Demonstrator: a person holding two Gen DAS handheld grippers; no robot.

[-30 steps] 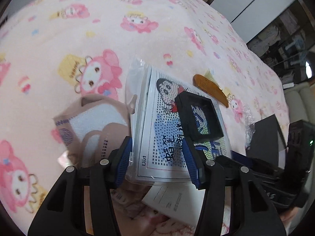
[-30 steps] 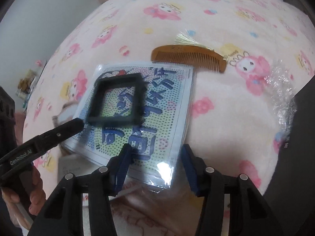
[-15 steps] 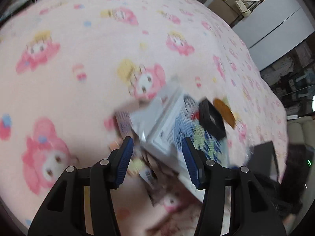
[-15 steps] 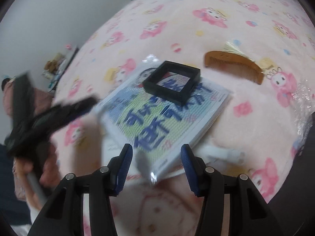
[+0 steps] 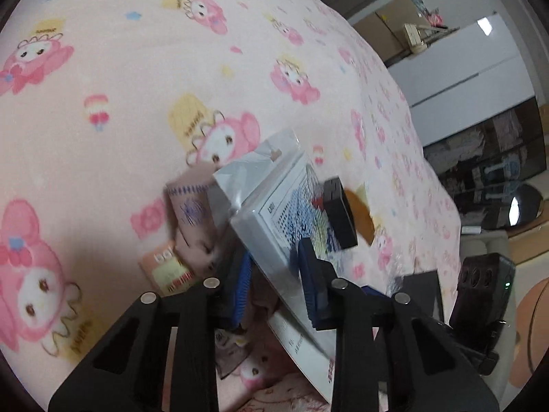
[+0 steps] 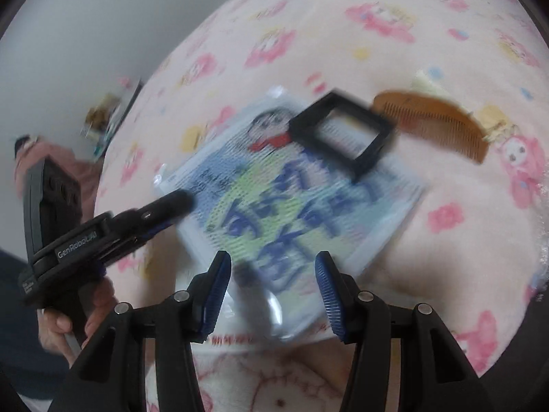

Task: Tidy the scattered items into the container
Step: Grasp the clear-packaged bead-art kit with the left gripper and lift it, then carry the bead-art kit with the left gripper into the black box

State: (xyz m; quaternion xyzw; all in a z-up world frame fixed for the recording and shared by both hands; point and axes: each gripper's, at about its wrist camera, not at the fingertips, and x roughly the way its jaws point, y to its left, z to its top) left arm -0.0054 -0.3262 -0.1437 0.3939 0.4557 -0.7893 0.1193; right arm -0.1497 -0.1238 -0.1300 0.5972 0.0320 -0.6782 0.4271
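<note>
A plastic-wrapped craft kit packet (image 5: 274,226) (image 6: 291,202) with a blue and green dotted picture lies tilted on a pile on the pink blanket (image 5: 120,86). A black square frame (image 5: 339,216) (image 6: 343,134) rests on its far part. My left gripper (image 5: 274,281) (image 6: 171,206) is closing, one blue pad under the packet's near left corner and one on top, both touching it. Over the packet's near edge my right gripper (image 6: 272,288) stays open and holds nothing. A wooden comb (image 6: 435,123) (image 5: 363,219) lies just beyond the packet.
A pale pink tissue pack (image 5: 192,206) and a small orange packet (image 5: 168,271) lie beside and below the craft kit. White paper (image 5: 302,340) sticks out under it. A black box (image 5: 422,292) sits at the right. A person's hand (image 6: 68,322) holds the left gripper.
The left gripper rolled, moved to the packet's left corner and narrowed onto it. The right gripper drew back and up a little, still open. The packet now sits more tilted.
</note>
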